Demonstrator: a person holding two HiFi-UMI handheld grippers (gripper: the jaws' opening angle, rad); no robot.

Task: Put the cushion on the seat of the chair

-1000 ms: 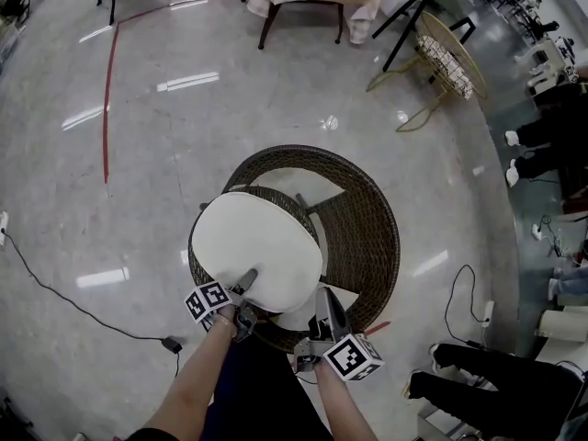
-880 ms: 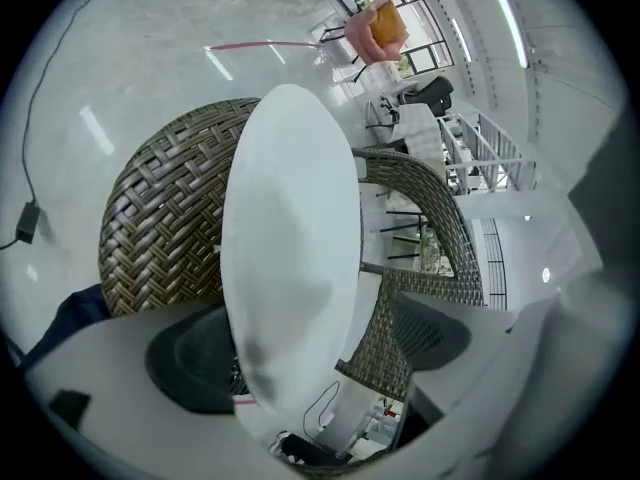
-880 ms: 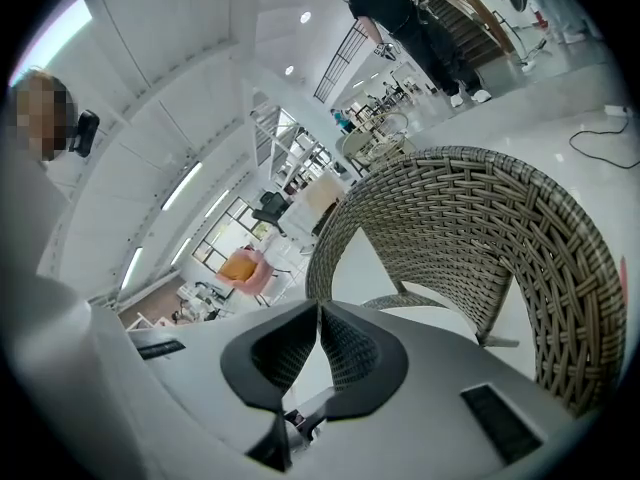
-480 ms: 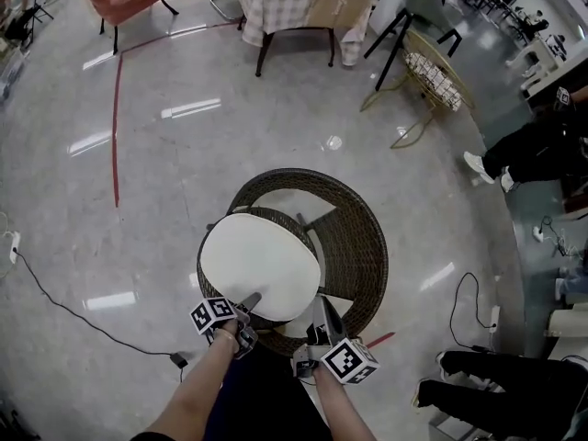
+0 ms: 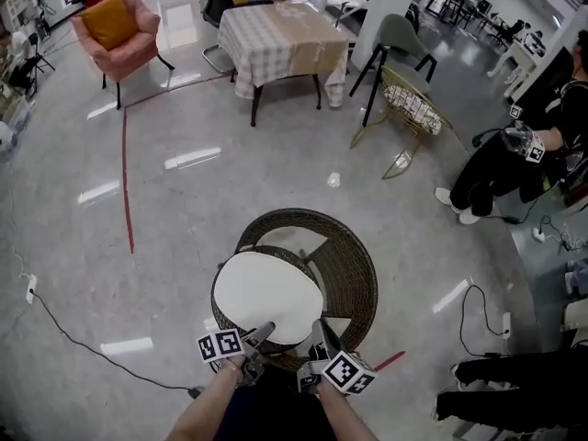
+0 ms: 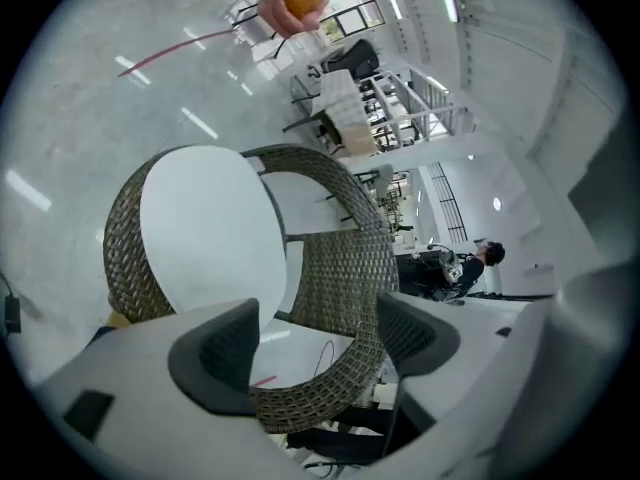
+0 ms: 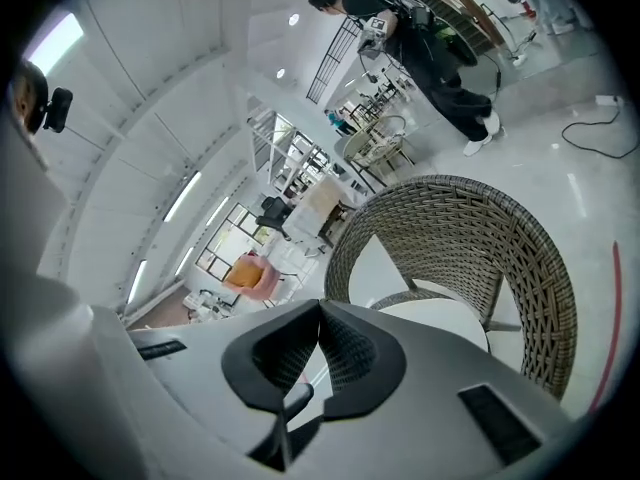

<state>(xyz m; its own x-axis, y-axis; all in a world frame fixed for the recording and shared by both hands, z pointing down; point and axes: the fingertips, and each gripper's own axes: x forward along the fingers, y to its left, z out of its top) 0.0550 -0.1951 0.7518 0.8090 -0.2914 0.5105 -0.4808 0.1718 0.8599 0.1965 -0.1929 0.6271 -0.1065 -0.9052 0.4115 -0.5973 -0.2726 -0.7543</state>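
Observation:
A round white cushion (image 5: 266, 294) lies flat on the seat of the dark wicker chair (image 5: 354, 278). Both grippers hover at the chair's near side, apart from the cushion. My left gripper (image 5: 260, 333) is over the cushion's near edge. In the left gripper view its jaws (image 6: 315, 340) stand apart and are closing with nothing between them, and beyond them are the cushion (image 6: 210, 233) and the wicker back (image 6: 345, 263). My right gripper (image 5: 319, 329) is shut and empty, its pads meeting (image 7: 320, 318). Past it are the chair's back (image 7: 510, 233) and the cushion (image 7: 440, 318).
A table with a checked cloth (image 5: 285, 35), a pink armchair (image 5: 115, 26), a grey chair (image 5: 400, 39) and a wire chair (image 5: 418, 108) stand far off. A person in black (image 5: 514, 154) sits at right. Cables (image 5: 73, 329) and a red line (image 5: 126, 182) mark the floor.
My left gripper has risen off the cushion's near edge; the cushion stays on the seat. The right gripper has risen a little. The head view now takes in more of the room.

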